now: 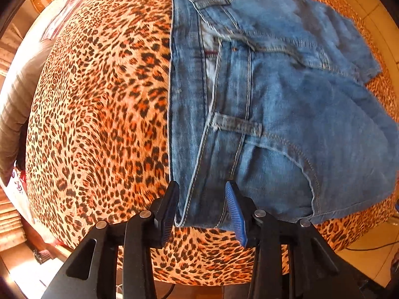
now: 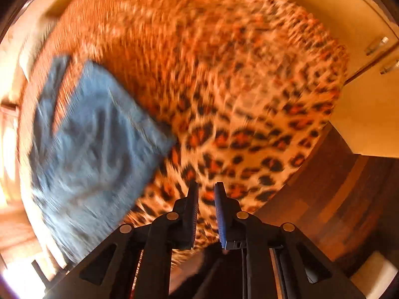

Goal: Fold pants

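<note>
The jeans [image 1: 274, 94] lie folded on the leopard cover [image 1: 99, 124] — waistband corner between the spread left gripper [image 1: 202, 199]. The right gripper [image 2: 206, 199], nearly closed and empty, seems farther off — blurred.

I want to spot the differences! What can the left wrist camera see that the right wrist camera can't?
Only the left wrist view shows the waistband belt loop and the open left gripper straddling the waistband. Only the right wrist view shows the cream cabinet doors and the nearly closed, empty right gripper. Both show the blue denim jeans on the leopard-print bedspread.
</note>
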`<state>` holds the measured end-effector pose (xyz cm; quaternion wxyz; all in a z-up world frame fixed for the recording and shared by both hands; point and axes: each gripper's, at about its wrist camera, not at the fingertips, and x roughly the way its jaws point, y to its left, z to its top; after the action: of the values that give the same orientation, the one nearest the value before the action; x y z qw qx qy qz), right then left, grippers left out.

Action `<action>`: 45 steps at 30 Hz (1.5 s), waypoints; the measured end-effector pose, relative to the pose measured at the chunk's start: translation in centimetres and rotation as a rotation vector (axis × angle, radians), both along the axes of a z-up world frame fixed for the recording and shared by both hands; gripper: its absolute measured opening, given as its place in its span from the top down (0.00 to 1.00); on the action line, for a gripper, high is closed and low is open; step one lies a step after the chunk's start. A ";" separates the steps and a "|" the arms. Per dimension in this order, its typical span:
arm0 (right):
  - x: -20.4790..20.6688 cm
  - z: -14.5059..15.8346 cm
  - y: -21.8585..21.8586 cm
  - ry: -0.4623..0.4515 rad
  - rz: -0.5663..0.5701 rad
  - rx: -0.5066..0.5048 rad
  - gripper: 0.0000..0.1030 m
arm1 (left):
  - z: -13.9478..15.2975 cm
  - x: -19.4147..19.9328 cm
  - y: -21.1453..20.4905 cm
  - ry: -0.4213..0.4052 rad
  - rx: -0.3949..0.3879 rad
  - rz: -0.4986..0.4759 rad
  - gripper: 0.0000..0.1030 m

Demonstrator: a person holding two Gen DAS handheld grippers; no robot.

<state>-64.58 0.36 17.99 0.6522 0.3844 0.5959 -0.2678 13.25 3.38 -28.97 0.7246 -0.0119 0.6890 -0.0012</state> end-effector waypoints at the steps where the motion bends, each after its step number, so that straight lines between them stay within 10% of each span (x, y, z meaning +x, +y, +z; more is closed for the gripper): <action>1: 1.0 0.9 -0.4 -0.021 0.030 -0.021 0.84 | -0.2 0.6 0.6 -0.003 -0.012 0.034 0.59; 4: 5.0 2.6 -0.2 -0.054 0.125 -0.101 0.68 | -1.4 2.2 1.4 0.001 -0.055 0.133 0.59; 11: 17.6 0.5 3.2 -0.161 0.281 0.001 0.67 | -1.8 7.1 -1.0 -0.035 -0.063 0.115 0.57; 16: 26.7 0.5 5.4 -0.158 0.441 -0.030 0.53 | 0.0 16.1 -1.1 -0.069 -0.070 0.171 0.34; 27: 48.5 -5.2 4.1 -0.184 0.540 -0.094 0.32 | -7.1 28.5 2.8 -0.004 -0.191 0.412 0.29; 31: 52.2 -8.2 4.9 -0.173 0.559 -0.066 0.33 | -4.1 30.8 3.6 0.014 -0.208 0.481 0.29; 40: 54.6 -11.6 7.8 -0.132 0.659 -0.130 0.26 | -8.9 31.4 3.8 0.070 -0.249 0.509 0.35; 43: 54.6 -11.4 9.0 -0.110 0.729 -0.208 0.47 | -8.9 31.3 2.1 0.049 -0.159 0.446 0.64; 45: 54.4 -11.3 9.6 -0.118 0.768 -0.188 0.84 | -9.1 31.1 1.6 0.044 -0.127 0.409 0.81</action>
<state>-10.22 9.95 6.69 0.7704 0.0869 0.6306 -0.0352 44.35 4.95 -38.07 0.6923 -0.1970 0.6866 0.1028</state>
